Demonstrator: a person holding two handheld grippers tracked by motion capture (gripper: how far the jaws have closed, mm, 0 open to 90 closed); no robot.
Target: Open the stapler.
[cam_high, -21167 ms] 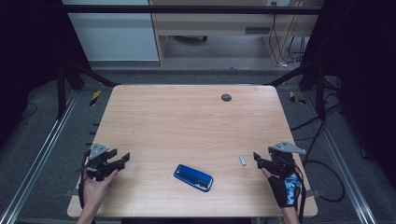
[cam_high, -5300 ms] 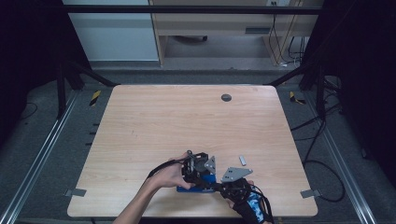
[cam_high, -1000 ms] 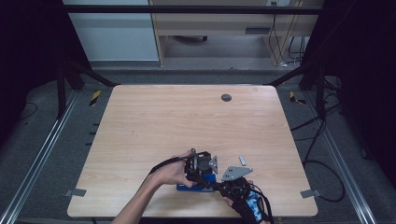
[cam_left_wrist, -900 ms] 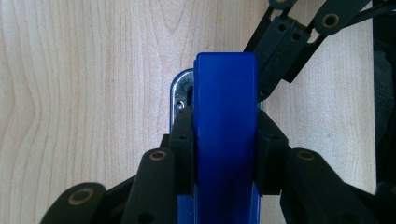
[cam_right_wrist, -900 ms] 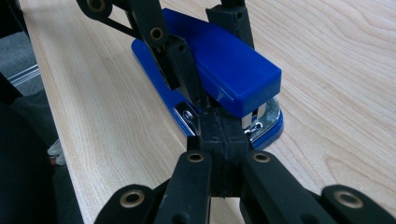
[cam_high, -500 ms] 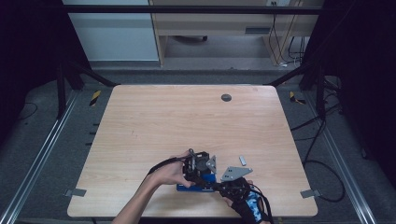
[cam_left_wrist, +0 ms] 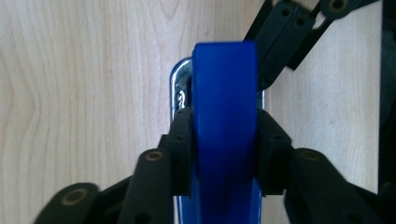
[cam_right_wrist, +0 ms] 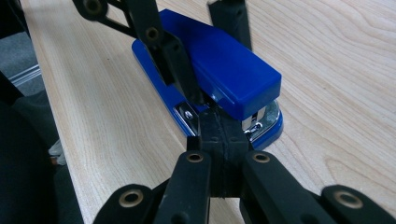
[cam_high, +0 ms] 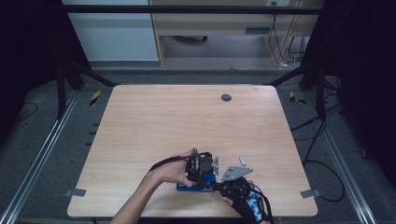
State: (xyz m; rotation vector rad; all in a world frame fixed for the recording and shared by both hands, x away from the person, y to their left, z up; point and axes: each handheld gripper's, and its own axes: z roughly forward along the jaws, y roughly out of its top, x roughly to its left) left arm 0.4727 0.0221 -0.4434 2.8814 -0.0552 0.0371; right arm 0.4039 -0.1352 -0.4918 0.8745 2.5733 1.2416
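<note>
A blue stapler [cam_high: 186, 187] lies near the table's front edge, also seen close up as the stapler [cam_left_wrist: 224, 84] and stapler [cam_right_wrist: 233, 65]. My left gripper [cam_high: 201, 171] comes down over it from above, and in the left gripper view my left gripper [cam_left_wrist: 224, 140] has a pad flush against each side of the blue top arm. Its jaws have just been opening, with the stapler between them and no gap showing. My right gripper [cam_right_wrist: 219, 123] is shut with nothing between its tips. Its tips poke into the stapler's front mouth, by the metal part under the top arm.
A small grey metal piece [cam_high: 242, 160] lies on the wood just right of the hands. A dark round disc [cam_high: 226, 97] sits near the far edge. The table's front edge [cam_high: 140, 215] runs close below the stapler.
</note>
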